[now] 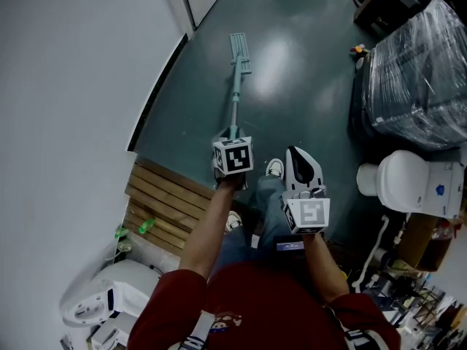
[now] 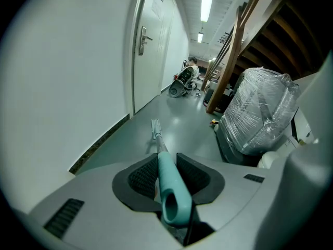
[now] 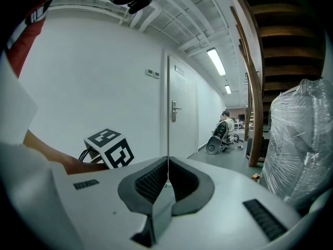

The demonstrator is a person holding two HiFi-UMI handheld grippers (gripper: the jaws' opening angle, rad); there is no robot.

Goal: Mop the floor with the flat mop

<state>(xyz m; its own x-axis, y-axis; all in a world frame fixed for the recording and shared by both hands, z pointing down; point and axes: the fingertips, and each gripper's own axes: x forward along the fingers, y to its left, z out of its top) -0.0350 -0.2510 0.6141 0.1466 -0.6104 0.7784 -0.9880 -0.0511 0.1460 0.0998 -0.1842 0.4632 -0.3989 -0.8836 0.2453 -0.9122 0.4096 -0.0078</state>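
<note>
The flat mop has a teal handle (image 1: 236, 97) that runs away from me across the dark green floor to its flat head (image 1: 240, 48). My left gripper (image 1: 233, 141) is shut on the handle's near end. In the left gripper view the teal handle (image 2: 169, 184) sits clamped between the black pads (image 2: 143, 177), and the mop head (image 2: 155, 125) lies flat on the floor ahead. My right gripper (image 1: 299, 159) hangs to the right of the left one, apart from the mop. Its jaws are pressed together with nothing between them (image 3: 167, 178).
A white wall (image 1: 80, 79) with a dark skirting runs along the left, with a door (image 2: 148, 51) further on. A plastic-wrapped bulk (image 1: 419, 71) and a white toilet (image 1: 405, 181) stand at the right. A wooden pallet (image 1: 164, 210) lies by my feet. A person (image 2: 191, 69) sits far down the corridor.
</note>
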